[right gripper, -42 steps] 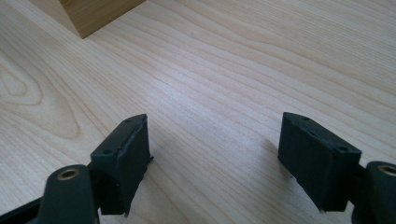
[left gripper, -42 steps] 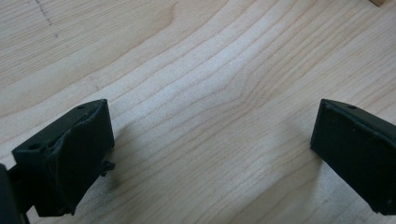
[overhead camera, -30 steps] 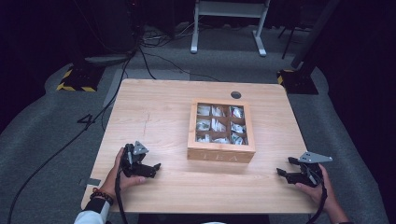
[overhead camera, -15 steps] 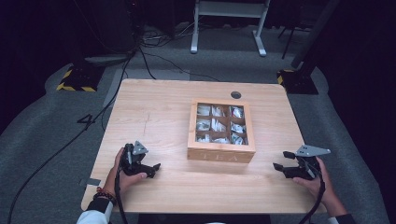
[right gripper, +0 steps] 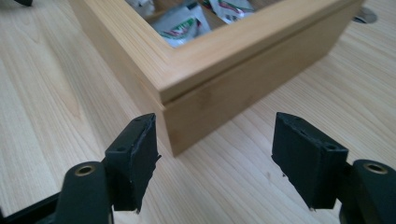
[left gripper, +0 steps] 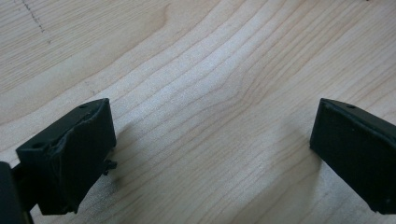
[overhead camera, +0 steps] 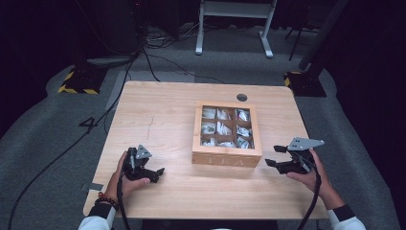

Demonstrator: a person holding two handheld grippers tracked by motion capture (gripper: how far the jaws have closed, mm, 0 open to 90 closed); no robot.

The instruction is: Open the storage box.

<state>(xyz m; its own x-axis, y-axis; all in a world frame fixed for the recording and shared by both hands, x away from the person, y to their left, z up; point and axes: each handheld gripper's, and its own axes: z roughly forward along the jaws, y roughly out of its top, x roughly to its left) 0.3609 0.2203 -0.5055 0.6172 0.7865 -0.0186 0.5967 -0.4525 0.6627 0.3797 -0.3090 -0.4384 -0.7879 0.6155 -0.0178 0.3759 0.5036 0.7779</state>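
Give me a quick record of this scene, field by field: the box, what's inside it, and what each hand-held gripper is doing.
box: wooden tea box, lid shut, on the table
contents: tea bags in compartments under the lid's window
left hand-held gripper: open, empty, low over bare wood
right hand-held gripper: open, empty, aimed at the box's near right corner, jaws just been closing, not touching

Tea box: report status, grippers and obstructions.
Right gripper open, jaws just closing, empty, near tea box corner. Left gripper open on table. Lid closed. Nothing between.
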